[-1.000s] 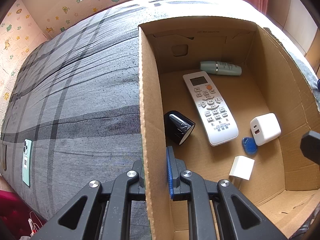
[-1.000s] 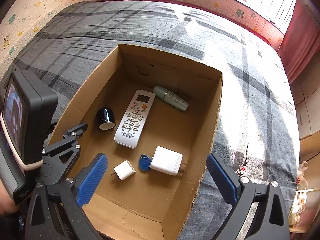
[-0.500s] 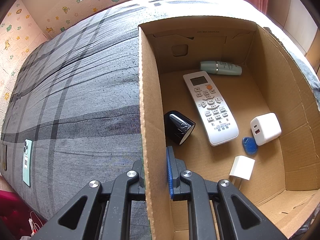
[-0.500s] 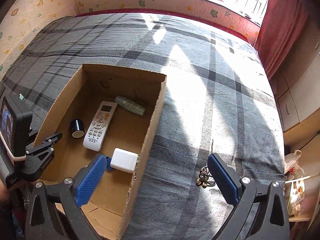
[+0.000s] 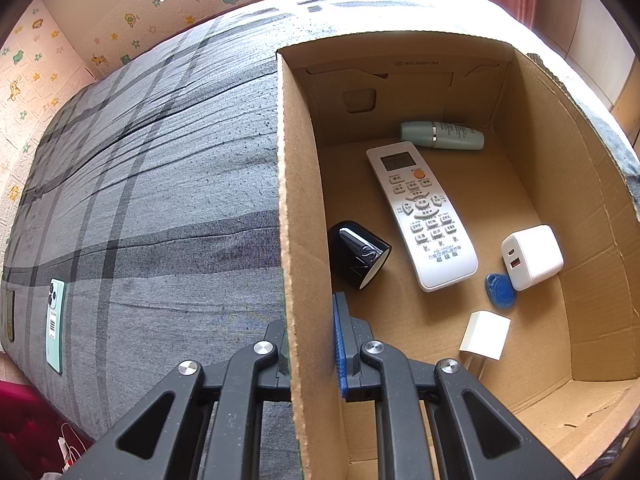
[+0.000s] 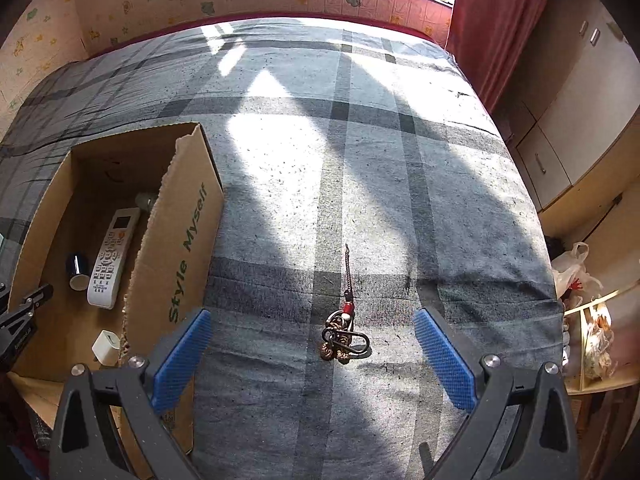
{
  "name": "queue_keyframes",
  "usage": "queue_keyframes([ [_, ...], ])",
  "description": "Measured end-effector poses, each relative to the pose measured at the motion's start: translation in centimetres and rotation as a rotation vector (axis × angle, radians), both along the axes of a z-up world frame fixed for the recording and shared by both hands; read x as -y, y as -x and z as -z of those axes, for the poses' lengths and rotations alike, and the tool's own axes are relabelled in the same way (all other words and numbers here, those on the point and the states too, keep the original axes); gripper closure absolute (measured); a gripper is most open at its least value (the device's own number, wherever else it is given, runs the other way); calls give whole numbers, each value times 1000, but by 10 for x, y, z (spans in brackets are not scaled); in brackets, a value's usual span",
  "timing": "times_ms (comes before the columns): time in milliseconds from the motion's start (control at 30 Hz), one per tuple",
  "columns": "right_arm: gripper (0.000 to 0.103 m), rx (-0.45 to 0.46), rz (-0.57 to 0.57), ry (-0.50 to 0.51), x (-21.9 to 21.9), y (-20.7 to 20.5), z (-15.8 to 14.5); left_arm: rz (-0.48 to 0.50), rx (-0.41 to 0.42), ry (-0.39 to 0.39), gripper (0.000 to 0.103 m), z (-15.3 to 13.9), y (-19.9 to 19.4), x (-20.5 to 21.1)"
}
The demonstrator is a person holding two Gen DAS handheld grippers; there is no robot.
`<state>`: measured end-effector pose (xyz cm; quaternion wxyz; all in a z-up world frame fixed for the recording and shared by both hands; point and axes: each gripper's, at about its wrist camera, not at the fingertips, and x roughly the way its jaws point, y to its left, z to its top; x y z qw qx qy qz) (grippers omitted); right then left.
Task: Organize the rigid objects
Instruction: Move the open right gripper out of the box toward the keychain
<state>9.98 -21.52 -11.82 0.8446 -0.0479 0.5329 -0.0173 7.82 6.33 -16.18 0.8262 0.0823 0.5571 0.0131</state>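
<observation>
My left gripper [image 5: 310, 344] pinches one wall of the single cardboard box [image 5: 298, 184]. Beyond its fingers I count one remote [image 5: 420, 212], one bottle [image 5: 442, 135], one black cap [image 5: 358, 254], two white chargers [image 5: 532, 257], one blue tag [image 5: 499, 290]. My right gripper [image 6: 312, 356] is spread wide, one keychain [image 6: 343, 340] on the bed [image 6: 280, 184] between its fingers.
</observation>
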Motion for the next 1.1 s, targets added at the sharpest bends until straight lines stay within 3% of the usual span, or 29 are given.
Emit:
queue_keyframes([
  [567,0,-113,111,-26,37,-17,91,1,-1,-1,89,-1,0,0],
  [867,3,-150,159,-54,48,-22,116,1,-1,-2,89,-1,0,1],
  [1067,23,-154,154,-55,49,-25,118,1,-2,-4,89,0,0,0],
  [1100,35,-160,154,-54,50,-26,119,1,-2,-4,89,0,0,0],
])
